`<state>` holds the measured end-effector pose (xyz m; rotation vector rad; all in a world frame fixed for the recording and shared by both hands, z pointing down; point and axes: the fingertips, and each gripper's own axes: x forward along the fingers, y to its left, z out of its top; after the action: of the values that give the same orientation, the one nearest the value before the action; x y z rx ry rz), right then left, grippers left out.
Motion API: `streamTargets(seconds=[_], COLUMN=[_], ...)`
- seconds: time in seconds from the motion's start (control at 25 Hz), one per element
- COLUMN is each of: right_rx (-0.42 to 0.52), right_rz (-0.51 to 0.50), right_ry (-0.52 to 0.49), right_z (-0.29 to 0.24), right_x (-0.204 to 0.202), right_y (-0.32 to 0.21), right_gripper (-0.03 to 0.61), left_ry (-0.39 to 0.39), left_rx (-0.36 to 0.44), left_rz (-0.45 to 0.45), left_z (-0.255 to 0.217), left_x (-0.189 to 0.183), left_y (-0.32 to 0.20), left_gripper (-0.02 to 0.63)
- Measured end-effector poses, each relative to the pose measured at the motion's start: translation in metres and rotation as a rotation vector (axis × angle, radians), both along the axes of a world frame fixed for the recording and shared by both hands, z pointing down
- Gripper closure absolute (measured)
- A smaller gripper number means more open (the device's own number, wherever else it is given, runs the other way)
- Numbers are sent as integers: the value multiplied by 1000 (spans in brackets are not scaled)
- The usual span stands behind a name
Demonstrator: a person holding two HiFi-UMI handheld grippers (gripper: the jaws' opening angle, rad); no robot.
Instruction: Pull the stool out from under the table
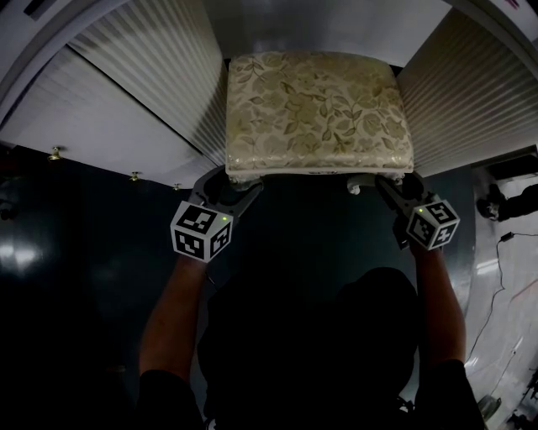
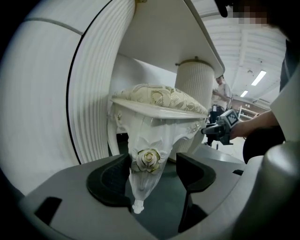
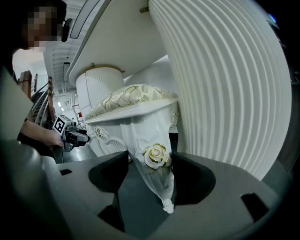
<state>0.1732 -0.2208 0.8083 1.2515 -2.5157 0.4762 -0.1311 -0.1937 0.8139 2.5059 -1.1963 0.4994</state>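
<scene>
Left tongs [image 2: 152, 171] and right tongs [image 3: 150, 171] gape around stool legs [image 2: 143, 136]; rosettes [image 3: 157, 155] show only close-up.

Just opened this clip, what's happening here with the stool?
A person holds a gripper in each hand at the front of a floral-cushioned stool that sits between the fluted pedestals of a white table. The left gripper has one front leg between its open jaws, and the right gripper likewise straddles the other front leg. Neither is clamped on its leg.
</scene>
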Motion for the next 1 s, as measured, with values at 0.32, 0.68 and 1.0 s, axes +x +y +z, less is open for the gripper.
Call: streamTargets(seconds=[0.32, 0.68, 1.0], right_rx=[4, -111, -126], right_rz=[84, -84, -53], right_ry=[15, 14, -35], right_z=[6, 0, -4], right_x=[-2, 1, 2], right_y=[-2, 10, 3], right_gripper=[319, 328, 331], left_ry=[-32, -34, -22], left_rx=[9, -17, -64], left_rz=[127, 37, 7], left_z=[5, -1, -3], left_x=[-4, -8, -6], left_y=[4, 1, 0], left_gripper=[316, 344, 351])
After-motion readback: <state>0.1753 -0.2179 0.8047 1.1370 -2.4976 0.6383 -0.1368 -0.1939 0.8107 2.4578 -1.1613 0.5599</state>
